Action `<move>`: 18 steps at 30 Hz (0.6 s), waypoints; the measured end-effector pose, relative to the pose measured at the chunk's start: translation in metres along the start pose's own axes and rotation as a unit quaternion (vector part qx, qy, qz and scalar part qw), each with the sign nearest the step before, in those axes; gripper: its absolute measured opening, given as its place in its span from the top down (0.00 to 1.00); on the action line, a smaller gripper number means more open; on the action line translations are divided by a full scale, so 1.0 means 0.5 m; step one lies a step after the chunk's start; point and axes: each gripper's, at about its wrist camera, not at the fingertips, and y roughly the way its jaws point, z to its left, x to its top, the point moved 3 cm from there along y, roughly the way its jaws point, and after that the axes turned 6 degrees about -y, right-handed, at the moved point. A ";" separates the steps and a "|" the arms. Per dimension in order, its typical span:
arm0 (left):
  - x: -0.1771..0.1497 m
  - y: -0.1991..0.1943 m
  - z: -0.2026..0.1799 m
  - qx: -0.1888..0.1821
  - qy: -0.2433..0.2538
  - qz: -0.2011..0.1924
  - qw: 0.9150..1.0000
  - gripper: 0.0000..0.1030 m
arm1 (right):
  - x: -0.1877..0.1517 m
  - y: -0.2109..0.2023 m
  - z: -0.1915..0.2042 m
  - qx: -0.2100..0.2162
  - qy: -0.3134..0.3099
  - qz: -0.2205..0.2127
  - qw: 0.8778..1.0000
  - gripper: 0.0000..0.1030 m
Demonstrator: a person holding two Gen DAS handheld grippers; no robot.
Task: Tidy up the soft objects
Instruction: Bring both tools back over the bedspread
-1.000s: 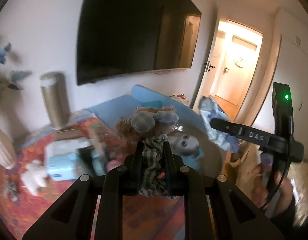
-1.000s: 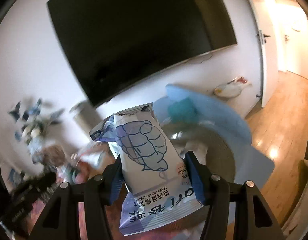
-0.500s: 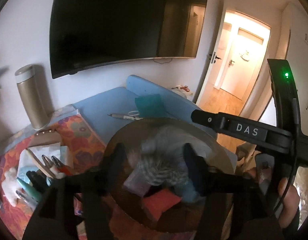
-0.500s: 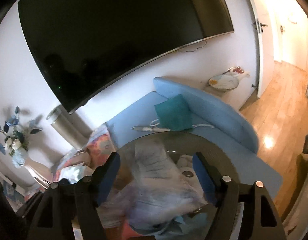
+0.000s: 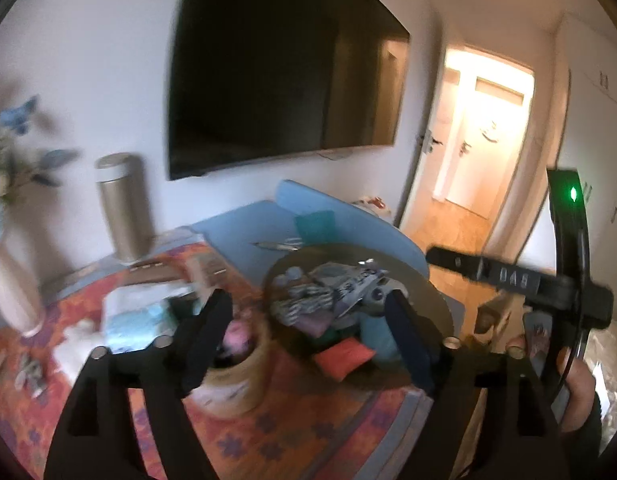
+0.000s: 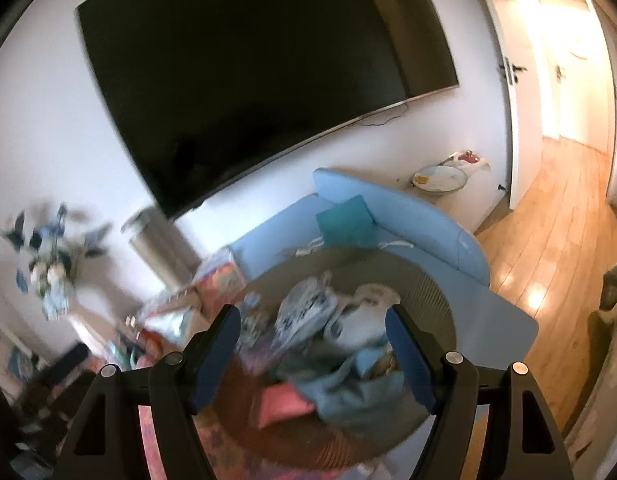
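Hovering over the round woven basket [image 5: 436, 300], both tools are empty, and that basket is the landmark for everything here. Far left of it on the patterned table [image 5: 268, 432] stands a pale vase [image 5: 12, 292], then a gold cylinder [image 5: 122, 208] against the wall, then a light blue packet [image 5: 136, 320] and a small white plush [image 5: 74, 340] well left of the rim. Just left of the basket sits a smaller tan pot [image 5: 236, 380] with something pink in it.

The left tool [image 5: 308, 336] has its jaws opening, with nothing pressed between them; the basket's contents show through the gap. Inside lie a checked cloth doll [image 5: 304, 300], a printed wipes packet [image 5: 348, 280], a coral pad [image 5: 344, 356] and teal cloth, all piled loosely. Right of the basket, the right tool [image 6: 312, 344] stands wide and holds nothing, framing the same heap from its own camera: the packet [image 6: 304, 312], a grey plush face [image 6: 364, 320] and blue fabric [image 6: 348, 388].

The soft things appear to be settled in the basket, so the step in hand looks like a release and pull-away. Doing it well means lifting both tools straight clear of the rim so no finger drags cloth back out, then going left for the white plush and blue packet. Behind the basket lies a blue bench [image 6: 408, 216].
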 end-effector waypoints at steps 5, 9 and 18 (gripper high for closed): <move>-0.027 -0.091 0.076 0.047 -0.025 -0.019 0.998 0.19 | -0.061 -0.001 0.092 0.032 -0.042 0.038 0.998 0.29; -0.066 -0.188 0.155 0.152 -0.028 -0.061 0.986 0.04 | -0.093 -0.017 0.190 0.065 -0.127 0.061 0.988 0.29; -0.119 -0.339 0.372 0.343 -0.078 -0.103 0.931 0.01 | -0.176 -0.090 0.481 0.175 -0.293 0.041 0.939 0.13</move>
